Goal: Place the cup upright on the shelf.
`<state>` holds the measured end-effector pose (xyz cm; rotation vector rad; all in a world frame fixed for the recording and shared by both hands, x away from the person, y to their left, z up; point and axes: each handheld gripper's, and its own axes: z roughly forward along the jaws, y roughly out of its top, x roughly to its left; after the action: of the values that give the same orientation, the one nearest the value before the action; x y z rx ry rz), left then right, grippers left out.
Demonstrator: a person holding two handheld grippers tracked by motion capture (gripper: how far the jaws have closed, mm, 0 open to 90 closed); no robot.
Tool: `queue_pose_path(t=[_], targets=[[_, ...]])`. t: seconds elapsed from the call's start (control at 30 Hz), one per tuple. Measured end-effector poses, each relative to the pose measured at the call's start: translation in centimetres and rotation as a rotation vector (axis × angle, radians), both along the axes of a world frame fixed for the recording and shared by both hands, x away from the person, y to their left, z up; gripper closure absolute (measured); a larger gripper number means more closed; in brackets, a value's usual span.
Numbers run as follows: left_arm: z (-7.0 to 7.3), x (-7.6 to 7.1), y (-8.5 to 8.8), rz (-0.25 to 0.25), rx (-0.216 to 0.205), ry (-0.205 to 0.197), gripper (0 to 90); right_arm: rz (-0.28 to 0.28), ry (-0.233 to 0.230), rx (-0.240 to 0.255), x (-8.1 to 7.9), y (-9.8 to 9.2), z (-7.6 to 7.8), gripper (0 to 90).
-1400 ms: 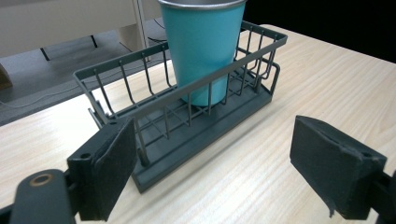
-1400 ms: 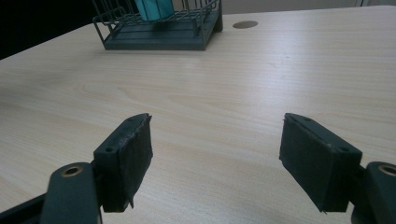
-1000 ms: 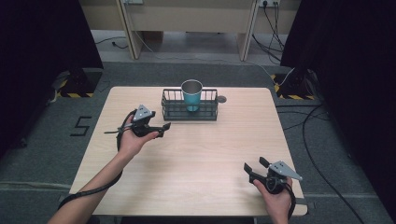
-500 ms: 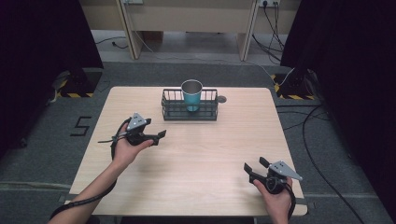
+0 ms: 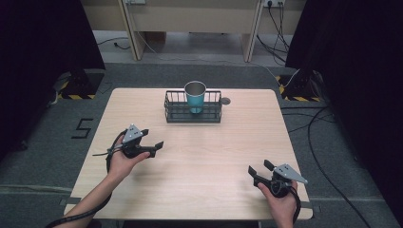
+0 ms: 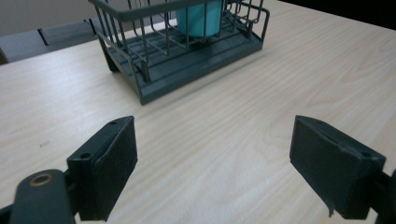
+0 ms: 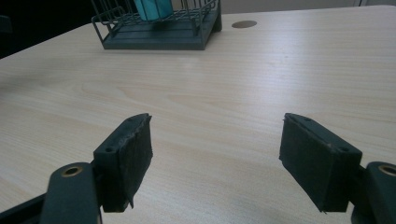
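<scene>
From the high view I see the table (image 5: 199, 156) with a dark wire basket (image 5: 193, 113) near its far edge, and a teal cup (image 5: 195, 97) with a metal rim standing upright inside it. The cup's lower part is hidden behind the basket wires. Just right of the basket sits a small round disc (image 5: 225, 100) in the tabletop; I cannot tell what it is. On the floor to the left, a mark that reads "5" (image 5: 82, 128) is legible. My left gripper (image 5: 153, 145) is held above the table's left half, well short of the basket, jaws apart and holding nothing. My right gripper (image 5: 259, 169) is near the front right corner, well apart from the basket, jaws also apart and empty. Both forearms are cut off by the bottom edge.

In the left gripper view, the left gripper (image 6: 212, 168) has its jaws spread wide with bare wood between them, touching nothing. The basket (image 6: 187, 60) lies ahead; the cup (image 6: 198, 21) inside it is cut off at the top, so I see no rim or label.

In the right gripper view, the right gripper (image 7: 215, 158) is likewise spread wide over bare wood. The basket (image 7: 159, 35) is far off at the top left, with just a sliver of the cup (image 7: 152, 8) visible, and the disc (image 7: 244, 24) beside it.
</scene>
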<state>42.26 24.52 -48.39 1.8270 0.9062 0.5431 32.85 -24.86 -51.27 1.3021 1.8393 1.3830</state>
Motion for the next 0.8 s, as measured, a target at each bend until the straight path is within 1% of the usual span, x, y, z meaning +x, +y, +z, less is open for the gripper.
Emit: queue_pose_path(t=[0.23,0.43,0.7,0.8], targets=[[-1.4,-0.8,0.4,-0.001,0.004,0.029,14.5,-0.002,0.000,-0.001,0.0,0.0,0.0,26.1],[-2.2,-1.2,0.2,-0.001,-0.004,0.031,14.5,0.000,-0.001,-0.003,0.0,0.0,0.0,26.1],[-2.7,-2.1,-0.2,-0.012,0.015,0.001,14.7,0.005,0.000,-0.005,0.0,0.0,0.0,26.2],[-2.6,-2.2,-0.5,-0.019,0.010,-0.015,14.9,0.005,0.002,-0.007,0.1,0.1,0.0,26.3]])
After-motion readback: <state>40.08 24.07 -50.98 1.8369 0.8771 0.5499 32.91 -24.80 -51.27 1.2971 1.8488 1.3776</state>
